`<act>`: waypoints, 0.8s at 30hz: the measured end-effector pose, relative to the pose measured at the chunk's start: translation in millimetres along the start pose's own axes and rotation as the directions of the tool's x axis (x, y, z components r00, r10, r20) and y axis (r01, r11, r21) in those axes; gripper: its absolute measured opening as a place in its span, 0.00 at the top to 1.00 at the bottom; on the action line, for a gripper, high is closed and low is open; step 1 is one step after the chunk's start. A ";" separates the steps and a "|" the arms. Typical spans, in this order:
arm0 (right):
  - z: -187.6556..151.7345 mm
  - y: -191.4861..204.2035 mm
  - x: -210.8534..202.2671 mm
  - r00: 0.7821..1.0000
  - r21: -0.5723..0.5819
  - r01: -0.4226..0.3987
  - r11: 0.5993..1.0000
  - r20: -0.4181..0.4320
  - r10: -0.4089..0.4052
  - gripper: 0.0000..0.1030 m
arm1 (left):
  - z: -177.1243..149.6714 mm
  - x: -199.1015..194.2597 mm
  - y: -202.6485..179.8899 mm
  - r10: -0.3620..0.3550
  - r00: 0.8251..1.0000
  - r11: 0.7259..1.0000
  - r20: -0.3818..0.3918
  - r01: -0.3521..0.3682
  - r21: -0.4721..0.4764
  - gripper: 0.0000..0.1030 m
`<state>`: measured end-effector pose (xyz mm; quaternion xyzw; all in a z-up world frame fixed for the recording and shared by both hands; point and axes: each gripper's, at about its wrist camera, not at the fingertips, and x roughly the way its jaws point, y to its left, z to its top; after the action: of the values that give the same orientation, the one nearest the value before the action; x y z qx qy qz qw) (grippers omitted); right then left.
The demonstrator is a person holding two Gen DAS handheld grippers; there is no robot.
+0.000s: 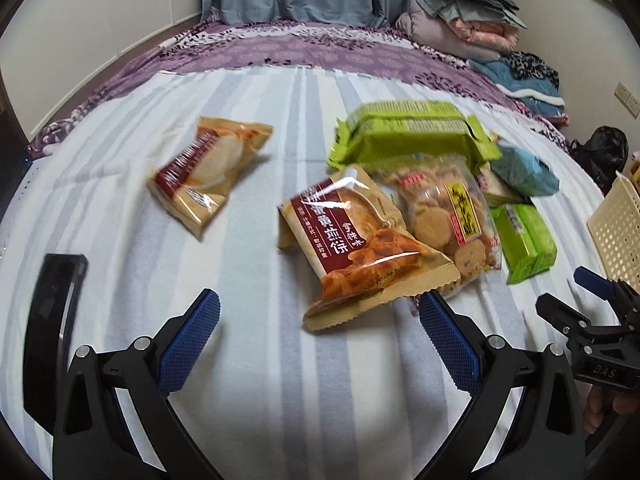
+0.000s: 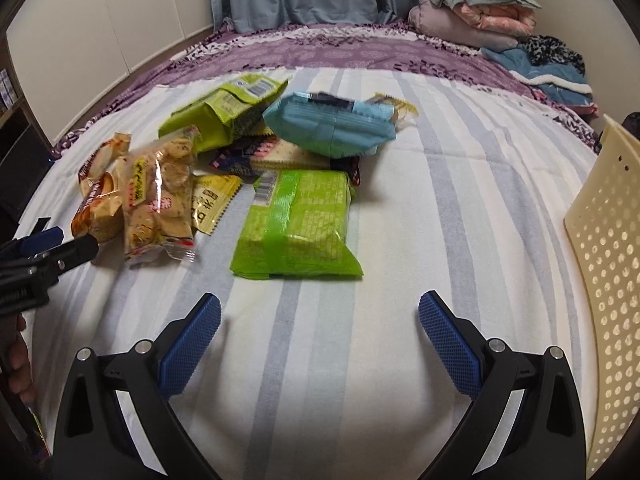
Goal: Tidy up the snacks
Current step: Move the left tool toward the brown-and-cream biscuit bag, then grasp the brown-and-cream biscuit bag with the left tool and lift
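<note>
Several snack packs lie in a heap on a striped sheet. In the left wrist view a brown-and-tan pack (image 1: 364, 240) lies just ahead of my open, empty left gripper (image 1: 320, 314), its near edge beside the right finger. A clear biscuit bag (image 1: 448, 212) and green packs (image 1: 408, 132) lie behind it. A second tan pack (image 1: 208, 176) lies apart at the left. In the right wrist view my open, empty right gripper (image 2: 320, 314) hovers short of a green pack (image 2: 298, 226). A blue pack (image 2: 332, 124) and the biscuit bag (image 2: 158, 200) lie beyond.
A cream perforated basket (image 2: 604, 280) stands at the right edge, also showing in the left wrist view (image 1: 616, 236). Folded bedding (image 2: 480, 12) is piled at the far right of the purple bedspread (image 2: 320, 48). A black curved object (image 1: 52, 320) lies at the left.
</note>
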<state>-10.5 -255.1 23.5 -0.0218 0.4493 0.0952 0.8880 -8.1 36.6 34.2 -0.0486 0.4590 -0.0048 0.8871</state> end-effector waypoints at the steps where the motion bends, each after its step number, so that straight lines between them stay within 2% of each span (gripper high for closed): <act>1: 4.1 1.2 -4.1 1.000 -0.006 0.000 1.000 0.017 0.000 0.05 | 4.3 -2.0 3.9 0.003 1.000 1.000 0.007 -0.003 -0.007 0.02; 7: 27.6 0.3 -14.1 0.998 0.012 -0.036 0.999 0.048 0.036 0.05 | 31.6 -8.9 31.1 0.027 0.999 0.998 0.047 -0.024 -0.064 0.02; 16: 34.3 -3.1 -2.7 0.998 0.036 -0.061 0.998 0.032 0.060 0.05 | 64.8 -3.4 65.8 0.054 0.996 0.994 0.075 -0.046 -0.097 0.02; 24: 42.7 -5.2 -4.2 0.996 0.044 -0.075 0.996 0.052 0.072 0.05 | 82.4 -10.1 74.5 0.011 0.994 0.993 0.109 0.002 -0.120 0.02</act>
<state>21.9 -255.6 52.1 0.0174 0.4292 0.1180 0.8953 50.5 118.0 83.0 -0.1010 0.4093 0.0276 0.9064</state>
